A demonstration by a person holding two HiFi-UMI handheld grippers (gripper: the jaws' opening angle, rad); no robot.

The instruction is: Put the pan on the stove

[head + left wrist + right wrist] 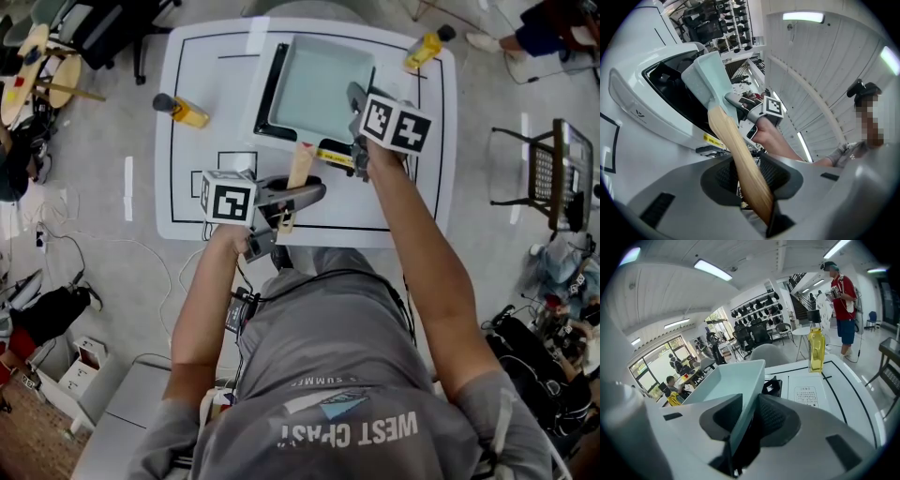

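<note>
1. Nearest, the shirt (pixel 347 431) is printed "WEST COAST".
2. The left tool (pixel 752 176) pinches the pale wooden handle (pixel 736 154). The right tool (pixel 750 416), at the pan's 4 o'clock, straddles its wall with a slight gap.
3. The mint-green rectangular pan (pixel 319 80) lies over the black stove (pixel 269 89), whose yellow label (pixel 335 153) is unreadable.
4. Two oil bottles stand at 9 o'clock (pixel 183 111) and 2 o'clock (pixel 427 45), with open white surface (pixel 202 187) around them.

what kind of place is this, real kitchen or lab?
Looks like a lab or open workshop, not a kitchen: a white table marked with black lines, a portable stove under the pan, cables on the floor, racks of office chairs behind.
</note>
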